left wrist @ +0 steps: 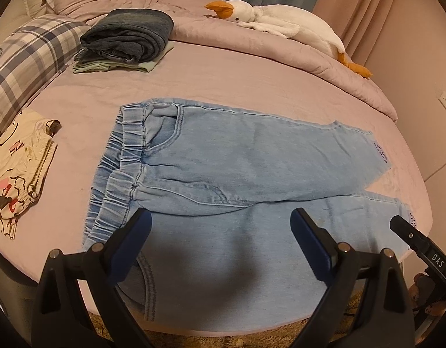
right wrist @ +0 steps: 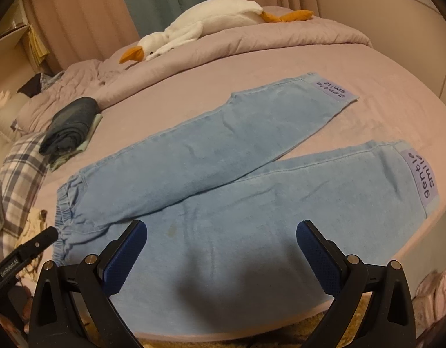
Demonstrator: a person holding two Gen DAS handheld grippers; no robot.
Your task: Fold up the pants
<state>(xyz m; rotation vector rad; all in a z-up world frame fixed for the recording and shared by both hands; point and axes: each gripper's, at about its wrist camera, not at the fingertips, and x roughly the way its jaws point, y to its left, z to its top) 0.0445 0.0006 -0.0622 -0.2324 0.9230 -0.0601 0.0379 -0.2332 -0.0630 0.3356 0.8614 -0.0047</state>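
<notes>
Flat on the pink sheet of the bed point(left wrist: 223, 87), the light blue pants point(left wrist: 237, 168) lie fully spread, unfolded, with their long axis running crosswise to both sets of jaws. Ahead of the left gripper point(left wrist: 220, 223) the elastic waistband sits beyond and to the left of the left jaw, and the two legs stretch away past the right jaw, splitting into a narrow V toward the cuffs. From the right wrist view, the same pants point(right wrist: 223, 174) run from the waistband beyond the left jaw to the cuffs up and to the right, each cuff carrying a pale "gentle smile" label point(right wrist: 420, 182).

Both grippers hover just above the nearer leg. The left gripper's jaws stand wide apart and hold nothing; the right gripper point(right wrist: 221, 232) likewise has its jaws spread wide and empty. Each throws a dark shadow on the denim between its jaws.

Farther out, beyond the left jaw of the left gripper, a folded stack of dark jeans point(left wrist: 127, 37) rests on a pale green garment, with a plaid pillow point(left wrist: 28, 58) to its left and a cream printed garment point(left wrist: 17, 165) nearer. A white goose plush point(left wrist: 284, 20) lies on the rumpled duvet at the far side.
</notes>
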